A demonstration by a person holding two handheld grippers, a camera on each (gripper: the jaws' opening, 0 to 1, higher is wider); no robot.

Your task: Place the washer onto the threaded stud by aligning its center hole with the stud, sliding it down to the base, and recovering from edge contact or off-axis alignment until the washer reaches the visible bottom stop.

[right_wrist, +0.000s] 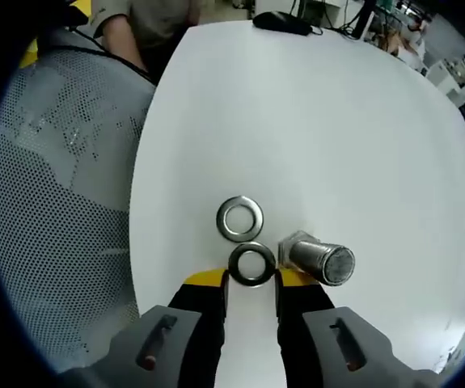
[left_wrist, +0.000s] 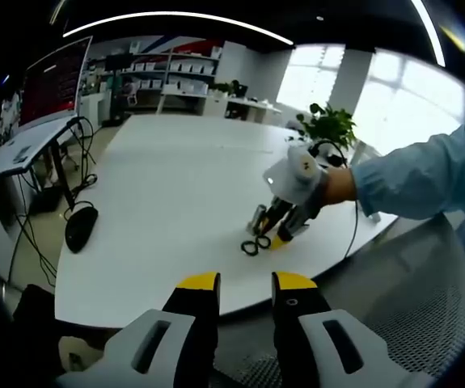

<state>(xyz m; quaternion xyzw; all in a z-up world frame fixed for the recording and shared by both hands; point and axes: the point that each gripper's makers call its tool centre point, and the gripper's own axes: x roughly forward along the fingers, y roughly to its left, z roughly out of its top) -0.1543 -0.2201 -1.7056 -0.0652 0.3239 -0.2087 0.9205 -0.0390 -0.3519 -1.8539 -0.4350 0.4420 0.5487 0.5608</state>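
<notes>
In the right gripper view, my right gripper (right_wrist: 252, 279) points down at the white table (right_wrist: 337, 121). A steel washer (right_wrist: 252, 265) lies flat between its yellow fingertips (right_wrist: 205, 279), which touch both sides of it. A second washer (right_wrist: 241, 218) lies just beyond. The threaded stud (right_wrist: 323, 261) stands on its hex base to the right of the held washer. In the left gripper view, my left gripper (left_wrist: 246, 284) hovers off the table's near edge, jaws apart around nothing. There the right gripper (left_wrist: 279, 236) is held by a blue-sleeved hand, over the two washers (left_wrist: 251, 247) beside the stud (left_wrist: 258, 217).
A black mouse (left_wrist: 81, 227) lies at the table's left edge. A grey mesh chair (right_wrist: 62, 162) stands by the table, and a person (right_wrist: 147, 20) is at the far side. A desk with a monitor (left_wrist: 50, 85) and a potted plant (left_wrist: 329, 125) flank the table.
</notes>
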